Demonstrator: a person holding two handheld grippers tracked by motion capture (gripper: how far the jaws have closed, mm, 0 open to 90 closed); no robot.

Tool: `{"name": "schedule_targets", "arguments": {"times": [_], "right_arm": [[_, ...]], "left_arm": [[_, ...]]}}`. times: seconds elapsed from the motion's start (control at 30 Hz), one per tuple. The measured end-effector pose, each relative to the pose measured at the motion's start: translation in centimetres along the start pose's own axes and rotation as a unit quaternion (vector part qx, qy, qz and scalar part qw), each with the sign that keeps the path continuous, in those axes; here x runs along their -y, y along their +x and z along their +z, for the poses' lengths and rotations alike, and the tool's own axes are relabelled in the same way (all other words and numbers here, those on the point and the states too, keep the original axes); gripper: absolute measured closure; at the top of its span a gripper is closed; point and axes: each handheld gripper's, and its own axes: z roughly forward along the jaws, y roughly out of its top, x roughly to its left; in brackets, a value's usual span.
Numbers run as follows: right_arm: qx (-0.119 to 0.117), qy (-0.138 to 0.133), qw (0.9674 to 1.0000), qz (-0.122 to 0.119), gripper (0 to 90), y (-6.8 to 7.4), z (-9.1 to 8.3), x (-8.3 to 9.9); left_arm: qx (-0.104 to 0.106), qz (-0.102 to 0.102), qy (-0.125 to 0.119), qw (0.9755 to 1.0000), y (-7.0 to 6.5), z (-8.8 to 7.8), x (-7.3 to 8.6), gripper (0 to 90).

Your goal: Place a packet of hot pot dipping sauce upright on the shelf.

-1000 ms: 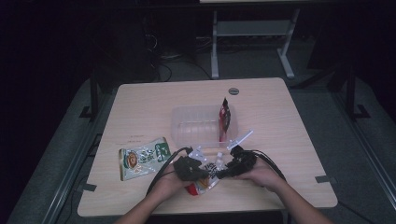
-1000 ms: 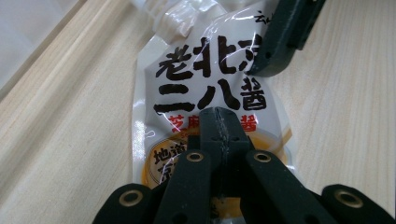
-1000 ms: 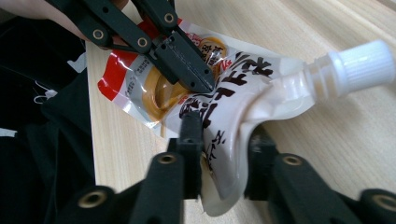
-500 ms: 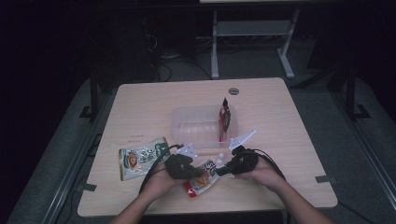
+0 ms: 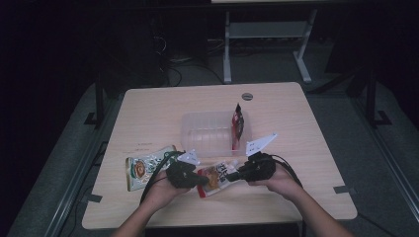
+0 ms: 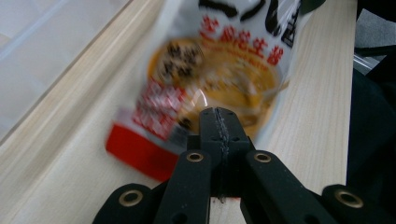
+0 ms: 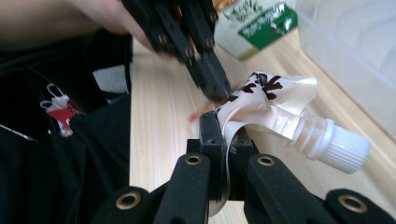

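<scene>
A white and orange spouted food pouch [image 5: 217,177] lies stretched between my two grippers near the table's front edge. My left gripper [image 5: 200,180] is shut on its lower end; in the left gripper view the jaws [image 6: 218,116] are pressed together at the blurred pouch [image 6: 219,60]. My right gripper [image 5: 236,175] is shut on the crumpled top of the pouch [image 7: 266,93], film pinched between its jaws [image 7: 223,135], beside the white screw cap [image 7: 345,149]. The left gripper [image 7: 217,91] meets the pouch from the far side.
A clear plastic container [image 5: 207,133] stands mid-table just beyond the grippers, with a red packet [image 5: 238,123] upright in its right end. A green and white snack packet [image 5: 143,168] lies flat to the left. A round grommet [image 5: 247,96] sits near the far edge.
The left hand has shifted a little to the left, and the pouch is now drawn out longer between the two grippers. The right hand has stayed almost in place.
</scene>
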Motion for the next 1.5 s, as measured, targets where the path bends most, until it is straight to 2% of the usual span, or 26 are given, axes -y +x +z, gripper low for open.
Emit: {"name": "schedule_targets", "arguments": {"times": [0.23,0.33,0.57,0.83,1.03,1.1,1.23,1.33,1.5], "right_arm": [[-0.020,-0.024,0.9991,-0.028,88.8,1.2,-0.5,-1.1],[-0.026,-0.026,0.9988,-0.032,88.7,1.5,-0.5,-1.5],[-0.015,-0.033,0.9987,-0.034,88.8,1.4,-0.9,-1.5],[0.003,-0.038,0.9980,-0.050,88.8,1.8,-1.8,-2.0],[0.015,-0.035,0.9973,-0.062,88.9,2.1,-2.4,-2.7],[0.019,-0.037,0.9970,-0.066,88.9,2.2,-2.8,-3.0],[0.023,-0.041,0.9962,-0.074,88.9,2.2,-3.6,-3.6],[0.030,-0.041,0.9956,-0.078,88.8,2.3,-4.1,-4.1],[0.046,-0.047,0.9941,-0.085,88.8,2.1,-5.0,-5.0]], "left_arm": [[0.010,-0.004,-0.023,0.9997,-0.2,0.4,-0.6,89.8],[0.008,0.003,-0.024,0.9997,-0.6,0.6,-0.7,89.8],[0.013,-0.004,-0.029,0.9995,0.1,-0.5,-0.3,89.6],[0.016,-0.006,-0.030,0.9994,0.0,-2.2,0.5,74.2],[0.012,-0.003,-0.020,0.9997,-0.4,-3.2,1.8,59.1],[0.013,-0.016,-0.018,0.9996,-0.6,-3.4,2.5,54.3],[0.007,-0.019,-0.018,0.9996,-0.6,-3.7,3.4,45.2],[0.001,-0.024,-0.021,0.9995,-0.7,-4.1,3.9,39.8],[-0.007,-0.018,-0.023,0.9995,-0.4,-4.4,3.9,34.8]]}}
